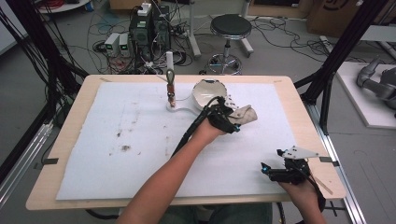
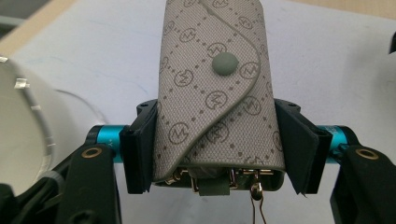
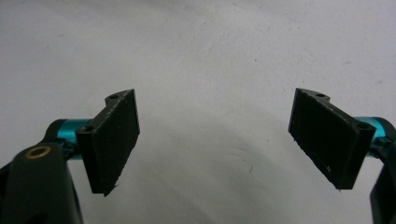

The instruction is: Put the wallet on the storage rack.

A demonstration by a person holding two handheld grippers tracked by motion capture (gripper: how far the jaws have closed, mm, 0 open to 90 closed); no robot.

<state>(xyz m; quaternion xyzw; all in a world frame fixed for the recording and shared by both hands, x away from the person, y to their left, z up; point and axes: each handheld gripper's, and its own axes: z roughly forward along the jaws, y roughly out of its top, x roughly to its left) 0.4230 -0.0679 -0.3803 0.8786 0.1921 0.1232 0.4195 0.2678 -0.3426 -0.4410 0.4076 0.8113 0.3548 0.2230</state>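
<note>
Right then, your left gripper pinched the grey monogrammed key pouch squarely across its sides, lifted just off the white bowl beside it. Keeping that squeeze steady mattered, since the dangling key ring could snag. Your right gripper sat spread, well apart on the desk.

On the table lies a mat. At its far edge a stand sits just left of a bowl. The key pouch is right of the bowl, between the left hand-held gripper's jaws. The right hand-held gripper sits near the mat's near right corner, well apart.
</note>
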